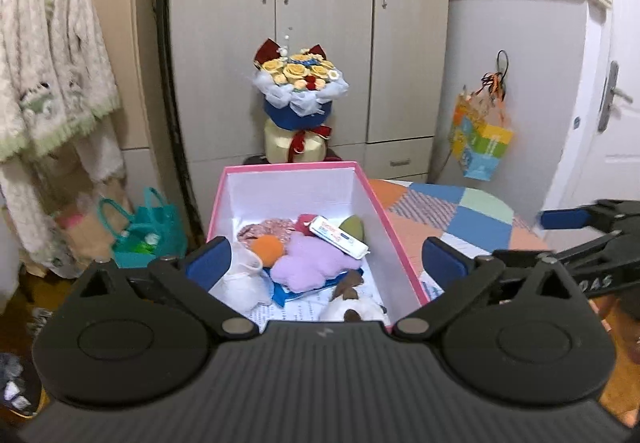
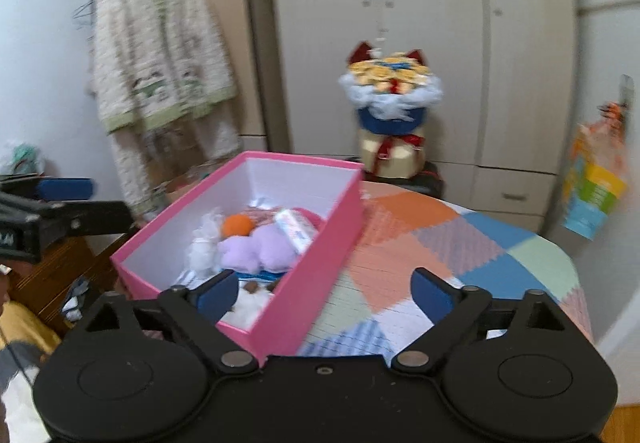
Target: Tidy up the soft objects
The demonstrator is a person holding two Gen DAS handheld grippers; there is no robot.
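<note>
A pink box [image 1: 376,205] with white walls stands on a patchwork table [image 1: 460,215]. Inside lie a lilac plush flower [image 1: 314,263], an orange ball [image 1: 267,247], a white cloth bundle [image 1: 240,281], a white and brown plush [image 1: 352,307], a patterned cloth [image 1: 268,229] and a small white packet [image 1: 340,239]. My left gripper [image 1: 326,263] is open and empty above the box's near end. My right gripper [image 2: 326,293] is open and empty over the box's near right corner [image 2: 280,323]. The lilac flower [image 2: 260,251] and orange ball [image 2: 238,225] also show there.
A flower bouquet [image 1: 298,83] on a cream jar stands behind the box against wardrobe doors [image 1: 320,23]. A cardigan [image 1: 52,55] hangs at left, teal bags [image 1: 148,235] sit on the floor. A colourful paper bag [image 1: 480,139] hangs by the door at right.
</note>
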